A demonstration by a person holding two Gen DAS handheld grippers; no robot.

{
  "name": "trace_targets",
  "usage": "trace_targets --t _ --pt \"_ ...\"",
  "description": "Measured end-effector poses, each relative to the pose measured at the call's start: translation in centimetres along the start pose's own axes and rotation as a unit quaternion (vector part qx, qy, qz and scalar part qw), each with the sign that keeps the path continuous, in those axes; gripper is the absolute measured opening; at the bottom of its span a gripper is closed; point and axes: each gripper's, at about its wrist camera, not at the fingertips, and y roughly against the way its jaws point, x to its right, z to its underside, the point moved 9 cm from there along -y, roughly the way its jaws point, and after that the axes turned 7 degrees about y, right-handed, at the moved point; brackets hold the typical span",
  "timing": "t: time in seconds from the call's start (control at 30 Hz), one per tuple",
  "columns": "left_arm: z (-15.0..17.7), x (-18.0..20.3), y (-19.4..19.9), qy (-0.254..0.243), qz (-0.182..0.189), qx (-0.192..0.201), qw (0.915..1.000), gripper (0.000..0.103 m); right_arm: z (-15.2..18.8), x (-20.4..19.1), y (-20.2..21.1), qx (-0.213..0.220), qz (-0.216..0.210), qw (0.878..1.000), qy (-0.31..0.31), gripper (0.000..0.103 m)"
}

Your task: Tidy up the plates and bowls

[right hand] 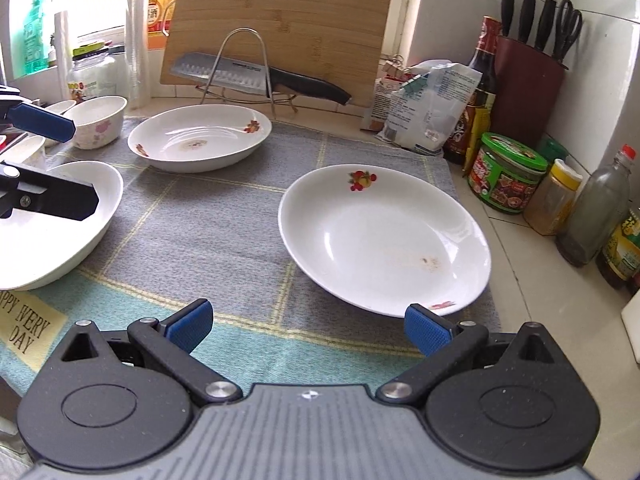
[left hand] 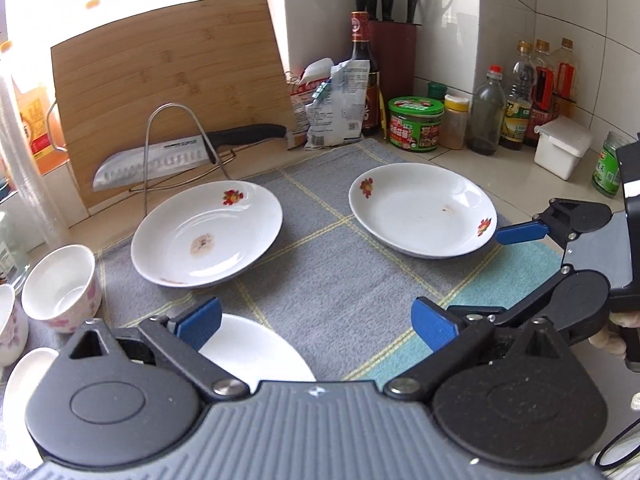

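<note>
- My left gripper (left hand: 316,326) stands wide with nothing between its blue pads, above the grey checked cloth (left hand: 320,264) on the surface.
- My right gripper (right hand: 308,326) is wide too and holds nothing; one blue pad sits just beside the near rim of the right plate (right hand: 384,236).
- That right plate lies flat on the cloth, bare but for a faint brownish smear in its well and fruit prints on the rim.
- The far plate (left hand: 206,234) sits left of it, well apart, with a brown stain at its centre.
- A third white plate (left hand: 256,354) lies under my left gripper, partly hidden by it.
- Floral bowls (left hand: 60,286) cluster at the cloth's left edge; the nearest looks to hold nothing.
- Behind the plates a knife (left hand: 180,156) rests in a wire stand (left hand: 176,148) against a wooden cutting board (left hand: 172,84).
- Clipped bags (left hand: 332,104), a sauce bottle (left hand: 362,68), a knife block (left hand: 394,56), a green tub (left hand: 416,124) and more bottles (left hand: 536,92) line the tiled wall, off the cloth.
</note>
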Motion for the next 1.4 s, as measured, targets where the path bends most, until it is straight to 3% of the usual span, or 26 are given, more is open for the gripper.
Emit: trace_targets --t 0.17,0.33,0.53,0.77,1.0,1.17,1.4 --pt "1.5 -1.8 1.7 0.014 -0.015 0.006 0.9998 0.101 -0.9 -1.8 0.3 0.006 -0.008 1.0 0.0 0.103" --pt "3.0 -3.7 3.3 0.017 -0.006 0.011 0.9998 0.101 -1.6 -3.5 0.5 0.0 -0.007 1.0 -0.007 0.103" --pt "5.7 -6.2 5.5 -0.002 -0.007 0.001 1.0 0.101 -3.1 -5.9 0.8 -0.013 0.006 1.0 -0.007 0.103" --pt "9.3 -9.5 6.4 0.009 -0.005 -0.016 0.9998 0.101 -5.4 -9.3 0.8 -0.007 -0.013 1.0 -0.002 0.103" --pt "11.7 -11.1 5.2 0.027 0.003 -0.037 0.9989 0.101 -6.3 -12.1 -0.3 -0.022 -0.063 0.998 -0.01 0.103" --pt "12.8 -11.0 4.0 0.032 0.004 -0.051 0.9982 0.101 -5.8 -14.1 -2.1 -0.049 -0.123 0.991 -0.007 0.103" --pt "13.0 -10.5 3.2 0.022 0.0 -0.052 0.9984 0.102 -5.5 -15.2 -3.5 -0.073 -0.166 0.983 0.015 0.103"
